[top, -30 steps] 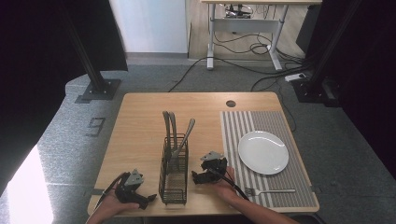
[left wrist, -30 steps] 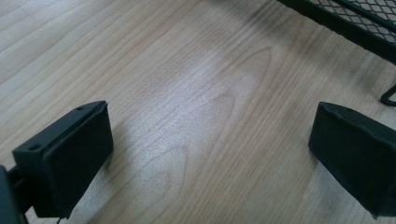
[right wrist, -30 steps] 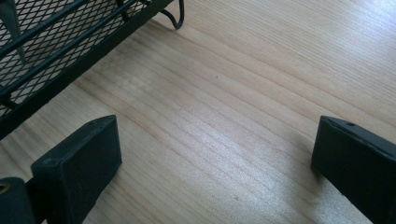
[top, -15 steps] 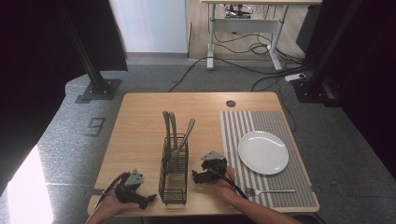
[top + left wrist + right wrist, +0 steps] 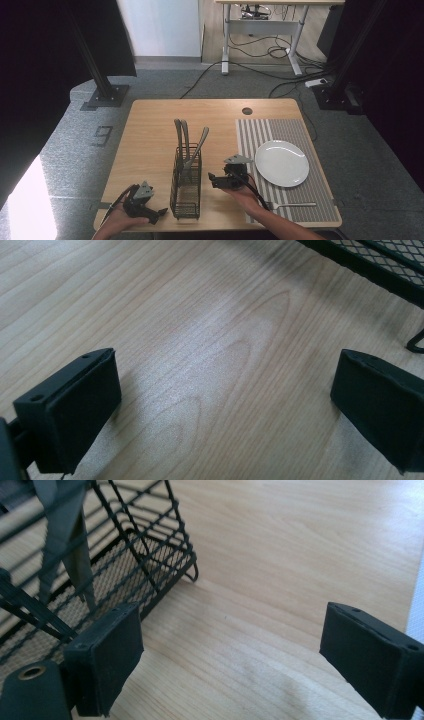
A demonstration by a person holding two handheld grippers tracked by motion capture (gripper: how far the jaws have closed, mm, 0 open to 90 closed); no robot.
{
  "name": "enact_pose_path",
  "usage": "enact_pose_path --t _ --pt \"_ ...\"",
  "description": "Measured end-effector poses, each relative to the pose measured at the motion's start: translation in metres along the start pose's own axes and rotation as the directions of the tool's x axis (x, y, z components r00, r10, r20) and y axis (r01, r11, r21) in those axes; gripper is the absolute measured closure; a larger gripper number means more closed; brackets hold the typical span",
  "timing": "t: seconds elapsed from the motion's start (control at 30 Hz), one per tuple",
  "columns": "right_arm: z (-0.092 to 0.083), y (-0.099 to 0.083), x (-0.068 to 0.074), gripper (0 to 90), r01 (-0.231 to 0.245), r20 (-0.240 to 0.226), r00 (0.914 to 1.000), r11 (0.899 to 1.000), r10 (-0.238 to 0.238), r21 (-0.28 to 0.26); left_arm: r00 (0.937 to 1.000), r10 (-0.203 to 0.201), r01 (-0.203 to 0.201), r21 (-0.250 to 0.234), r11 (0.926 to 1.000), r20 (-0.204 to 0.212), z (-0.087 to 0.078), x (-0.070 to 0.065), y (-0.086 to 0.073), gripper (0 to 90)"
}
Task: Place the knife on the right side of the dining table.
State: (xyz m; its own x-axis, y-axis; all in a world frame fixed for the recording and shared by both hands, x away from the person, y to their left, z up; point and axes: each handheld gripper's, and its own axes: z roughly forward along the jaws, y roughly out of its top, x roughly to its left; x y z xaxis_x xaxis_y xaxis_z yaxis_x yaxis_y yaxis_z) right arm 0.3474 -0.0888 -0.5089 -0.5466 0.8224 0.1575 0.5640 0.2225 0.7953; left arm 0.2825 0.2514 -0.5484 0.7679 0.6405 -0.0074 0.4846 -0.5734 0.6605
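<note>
Step in hand: we judge the right gripper point(image 5: 216, 181) — centre of the high view, jaws wide with only bare wood between, and lately closing a little — to be approaching the cutlery basket point(image 5: 186, 182).
Left gripper point(image 5: 159, 214): lower left, agape, empty.
Cutlery point(image 5: 186, 137): upright in the basket's rear compartment.
Fork point(image 5: 291, 204): lower right, on the striped placemat point(image 5: 310, 192).
Next move: we must reach up — over the rim — to a handle.

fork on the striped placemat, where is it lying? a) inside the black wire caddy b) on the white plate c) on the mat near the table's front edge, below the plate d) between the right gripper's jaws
c: the silver metal fork lies flat on the grey striped placemat, nearer the front edge than the round white plate and apart from it.
</note>
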Motion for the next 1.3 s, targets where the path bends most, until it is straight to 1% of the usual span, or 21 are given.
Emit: enact_pose_path --t 0.17,0.23,0.3,0.43,0.73,0.93,1.17,1.3 --pt "-0.007 0.005 -0.006 9.7 -0.017 -0.004 0.9998 1.0 0.017 -0.021 1.0 0.0 0.0 0.0 1.0 0.0 0.0 0.0 0.0 0.0" --pt "-0.01 0.007 -0.008 9.9 -0.012 0.005 0.9999 1.0 0.012 -0.029 1.0 -0.002 0.002 0.0 1.0 -0.001 0.0 0.0 0.0 0.0" --pt "-0.011 0.007 -0.009 10.0 0.006 0.01 0.9999 0.999 -0.006 -0.035 1.0 -0.001 0.001 0.0 1.0 -0.001 0.0 0.0 0.0 0.0" --pt "-0.013 0.009 -0.01 10.3 0.011 0.01 0.9999 0.999 -0.011 -0.038 1.0 -0.001 0.001 0.0 1.0 -0.001 0.0 0.0 0.0 0.0" --pt "-0.021 0.019 -0.016 13.0 -0.006 -0.012 0.9999 0.997 0.005 -0.075 1.0 -0.001 0.001 0.0 1.0 -0.001 0.0 0.0 0.0 0.0" --pt "-0.022 0.023 -0.018 13.0 -0.004 -0.023 0.9997 0.997 0.002 -0.083 1.0 -0.001 0.001 0.0 1.0 0.0 0.0 0.0 0.0 0.0" --pt "-0.025 0.033 -0.023 13.4 -0.013 -0.023 0.9997 0.994 0.011 -0.106 1.0 -0.001 0.001 0.0 1.0 0.0 0.0 0.0 0.0 0.0" --pt "-0.026 0.038 -0.026 13.5 -0.008 -0.022 0.9998 0.994 0.006 -0.112 1.0 -0.001 0.001 0.0 1.0 0.0 0.0 0.0 0.0 0.0"
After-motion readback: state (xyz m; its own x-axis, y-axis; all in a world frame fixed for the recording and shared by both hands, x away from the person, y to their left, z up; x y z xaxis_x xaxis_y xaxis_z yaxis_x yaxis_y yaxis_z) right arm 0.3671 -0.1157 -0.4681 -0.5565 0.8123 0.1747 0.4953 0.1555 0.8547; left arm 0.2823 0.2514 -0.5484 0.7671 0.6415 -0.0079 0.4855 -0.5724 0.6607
